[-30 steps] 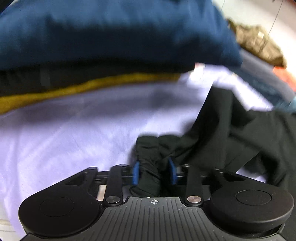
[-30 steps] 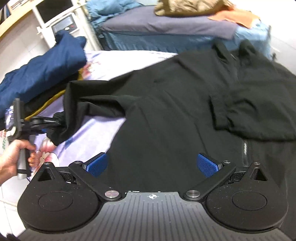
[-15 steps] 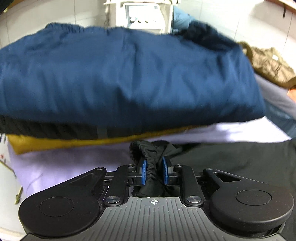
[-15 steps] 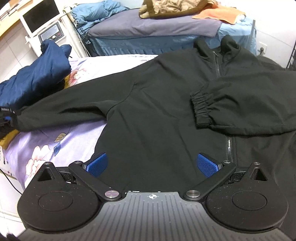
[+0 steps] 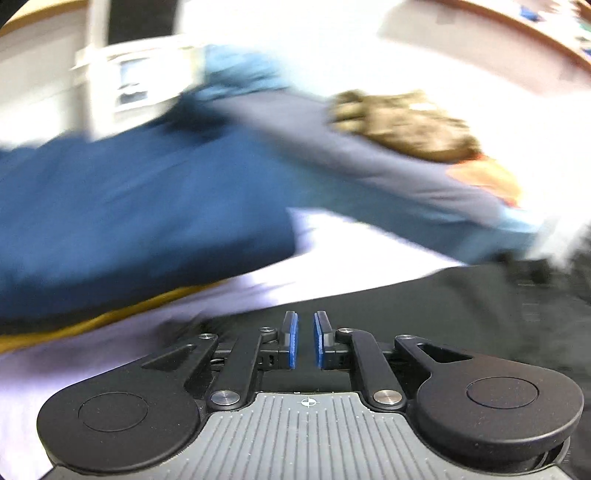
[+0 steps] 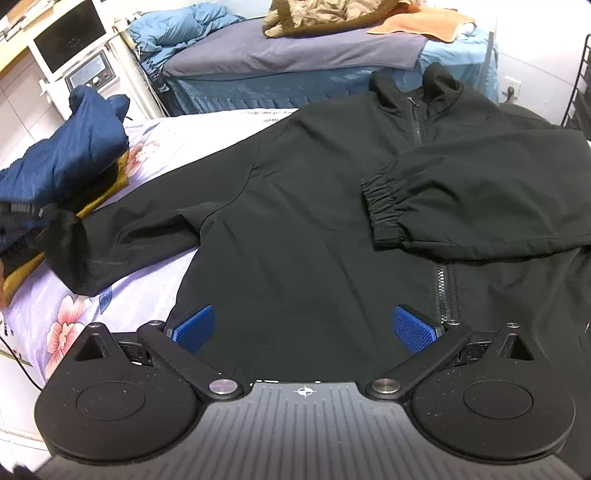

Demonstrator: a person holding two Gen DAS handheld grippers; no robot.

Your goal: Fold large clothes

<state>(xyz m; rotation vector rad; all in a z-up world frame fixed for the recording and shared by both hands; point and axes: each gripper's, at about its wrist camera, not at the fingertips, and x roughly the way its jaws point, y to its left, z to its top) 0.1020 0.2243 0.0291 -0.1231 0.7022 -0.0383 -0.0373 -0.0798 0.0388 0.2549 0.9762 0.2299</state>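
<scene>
Clearly the black jacket (image 6: 314, 206) is a soft, light shell that will drape and slide rather than hold a crease, so I judge it best taken by its firmer edges: the elastic cuff (image 6: 382, 201), the hem or the shoulder seam, not the slack middle of a panel. It lies front-up on the floral sheet (image 6: 62, 314), zip (image 6: 445, 291) partly closed, with 1 sleeve folded across the chest and the other sleeve (image 6: 122, 240) stretched out toward the pile of folded clothes (image 6: 62, 162) at the bed's far-left side. The right gripper (image 6: 303, 326) hovers over the lower front panel with its blue pads spread wide and nothing between them. The left gripper (image 5: 304, 343), in a blurred view, has its pads drawn nearly together with a narrow gap, and no cloth shows between them; black fabric lies just beyond. No container is in view, only the stacked garments and a second bed (image 6: 295, 55) behind carrying a brown garment (image 6: 325, 14) and an orange cloth (image 6: 421, 26).
</scene>
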